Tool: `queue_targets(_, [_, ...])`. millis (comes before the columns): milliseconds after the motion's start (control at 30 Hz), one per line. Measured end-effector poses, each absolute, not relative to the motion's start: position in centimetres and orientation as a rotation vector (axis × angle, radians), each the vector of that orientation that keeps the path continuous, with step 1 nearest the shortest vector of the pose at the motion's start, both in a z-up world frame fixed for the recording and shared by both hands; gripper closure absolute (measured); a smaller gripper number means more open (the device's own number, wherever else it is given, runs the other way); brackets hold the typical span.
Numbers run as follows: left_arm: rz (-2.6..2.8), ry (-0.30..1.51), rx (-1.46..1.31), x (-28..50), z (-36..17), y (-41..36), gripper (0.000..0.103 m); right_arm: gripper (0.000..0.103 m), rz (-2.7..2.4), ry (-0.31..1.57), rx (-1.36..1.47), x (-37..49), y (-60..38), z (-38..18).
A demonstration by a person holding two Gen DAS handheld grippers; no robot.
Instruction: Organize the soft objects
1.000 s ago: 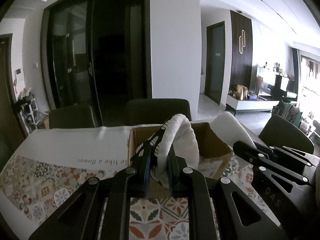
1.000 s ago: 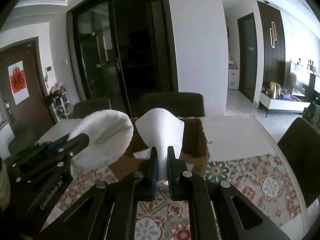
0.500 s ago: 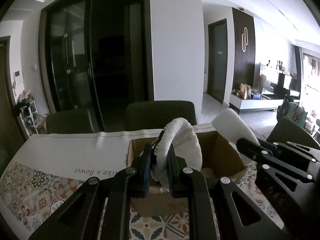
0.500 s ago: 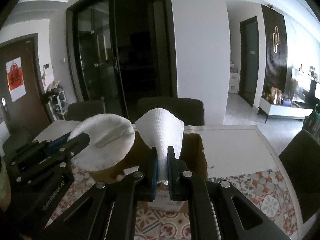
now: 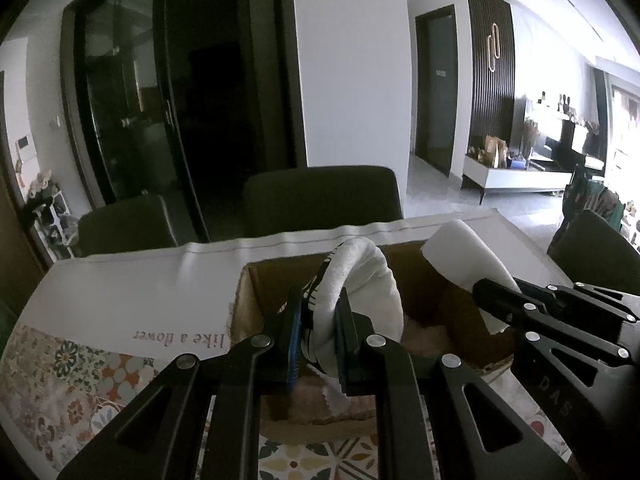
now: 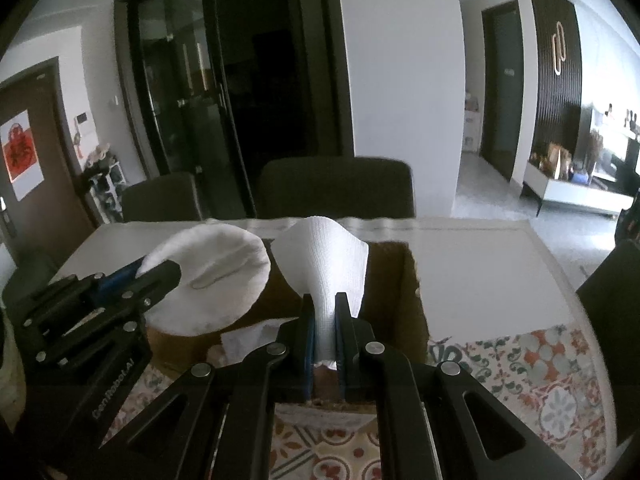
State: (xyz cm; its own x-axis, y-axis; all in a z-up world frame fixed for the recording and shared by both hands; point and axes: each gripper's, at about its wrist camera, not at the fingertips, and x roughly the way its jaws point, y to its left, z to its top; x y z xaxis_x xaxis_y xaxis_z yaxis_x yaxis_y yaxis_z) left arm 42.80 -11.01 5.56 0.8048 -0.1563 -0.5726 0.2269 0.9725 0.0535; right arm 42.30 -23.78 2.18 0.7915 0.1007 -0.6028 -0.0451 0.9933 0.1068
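The left gripper (image 5: pixel 318 332) has its jaws nearly together, pinching a round white terry pad (image 5: pixel 366 280) with a black-and-white patterned edge; the pad stands on edge and rises above the fingertips. The right gripper (image 6: pixel 323 330) is clamped tight on a folded white cloth (image 6: pixel 326 256), which flares up from the jaws like a fan. Both pieces hang over the open top of a brown cardboard box (image 6: pixel 412 300), just inside its near rim. In the right wrist view the left gripper (image 6: pixel 158 272) comes in from the left with the pad's flat face (image 6: pixel 216 276) toward the camera.

Inside the box (image 5: pixel 264 280), pale items lie at the bottom; what they are I cannot tell. The box sits on a table (image 5: pixel 132 292) covered by a white cloth with printed lettering and floral tile patterns. Dark chairs (image 5: pixel 320 196) stand at the far side, with black glass doors (image 5: pixel 160 92) and a white pillar (image 5: pixel 352 64) behind them.
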Motion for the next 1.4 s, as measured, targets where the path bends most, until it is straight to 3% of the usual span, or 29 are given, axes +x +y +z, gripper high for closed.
queue_targets(167, [-0.217,0.65,0.119,43.8,4.4,-10.9,0.084,0.091,0.081,0.682,0.082,43.3,-24.0,1.3])
queue_targets(233, [-0.211,0.659,0.116,43.8,4.1,-10.7,0.076,0.086,0.095,0.708,0.086,44.0,-23.9,1.0])
queue_targets(333, [-0.207,0.649,0.113,43.5,4.2,-10.4,0.068,0.067,0.103,0.725,0.089,44.3,-23.9,0.6])
queue_targets(767, [-0.114,0.579,0.104,37.6,6.9,-8.8,0.051,0.065,0.036,0.678,0.085,39.2,-23.9,2.9])
queue_targets(867, [-0.096,0.554,0.085,35.2,7.9,-8.0,0.039,0.055,0.022,0.644,0.09,36.2,-23.8,4.3])
queue_targets(967, [-0.082,0.514,0.08,32.4,8.8,-7.3,0.038,0.049,-0.001,0.597,0.075,33.0,-23.3,5.7])
queue_targets(1400, [-0.041,0.44,0.1,22.1,10.9,-5.2,0.015,0.037,-0.071,0.501,0.063,21.5,-21.7,8.7])
